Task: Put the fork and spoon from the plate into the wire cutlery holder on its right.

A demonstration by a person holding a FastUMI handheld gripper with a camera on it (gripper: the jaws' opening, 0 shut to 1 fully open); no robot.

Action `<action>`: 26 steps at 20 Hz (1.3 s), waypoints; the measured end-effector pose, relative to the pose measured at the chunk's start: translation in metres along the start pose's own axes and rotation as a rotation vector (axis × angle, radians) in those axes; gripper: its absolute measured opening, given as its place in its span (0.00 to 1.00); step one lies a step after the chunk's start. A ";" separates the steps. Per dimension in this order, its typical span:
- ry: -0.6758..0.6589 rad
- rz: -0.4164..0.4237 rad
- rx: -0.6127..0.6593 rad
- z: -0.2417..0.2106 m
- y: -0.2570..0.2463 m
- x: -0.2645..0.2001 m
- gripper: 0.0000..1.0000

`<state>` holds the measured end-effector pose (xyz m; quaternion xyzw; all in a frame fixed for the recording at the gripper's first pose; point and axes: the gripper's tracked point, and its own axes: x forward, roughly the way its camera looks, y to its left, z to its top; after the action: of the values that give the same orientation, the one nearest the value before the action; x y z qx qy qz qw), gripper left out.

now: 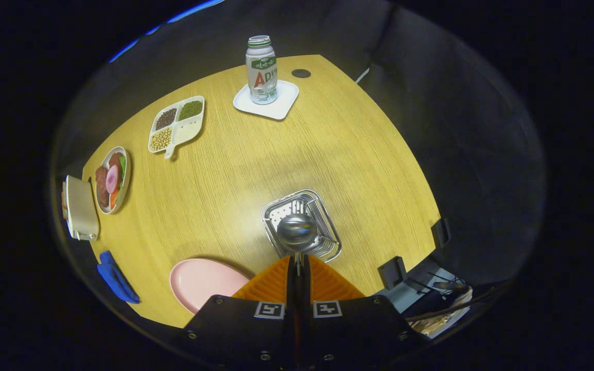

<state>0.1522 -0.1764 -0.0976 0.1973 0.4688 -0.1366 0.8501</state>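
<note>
Spoon (297,232) pinched by its handle in closed gripper (297,268), bowl up, low centre frame. Gripper angled down over wire cutlery holder (323,216); pink plate (199,281) lower left.

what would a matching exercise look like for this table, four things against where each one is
Things:
1. shiny metal spoon
2. round pink plate
3. white drink bottle
4. square wire cutlery holder

Places:
A. standing on a white square coaster
B. left of the fingers, near the table edge
C. gripped between the closed fingers, bowl forward
D. on the wooden table beneath the spoon bowl

Pairs: 1-C, 2-B, 3-A, 4-D
</note>
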 end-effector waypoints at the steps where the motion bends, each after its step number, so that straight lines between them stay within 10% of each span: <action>1: -0.002 0.013 0.009 0.002 0.000 0.002 0.07; 5: -0.020 0.031 0.048 0.008 -0.003 -0.001 0.08; 9: -0.048 0.068 0.099 0.016 -0.001 -0.006 0.37; 16: -0.090 0.072 0.089 0.021 0.000 -0.012 0.39; 26: -0.612 0.053 0.100 0.078 -0.017 -0.090 0.38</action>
<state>0.1561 -0.2234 0.0132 0.2006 0.1784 -0.1902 0.9443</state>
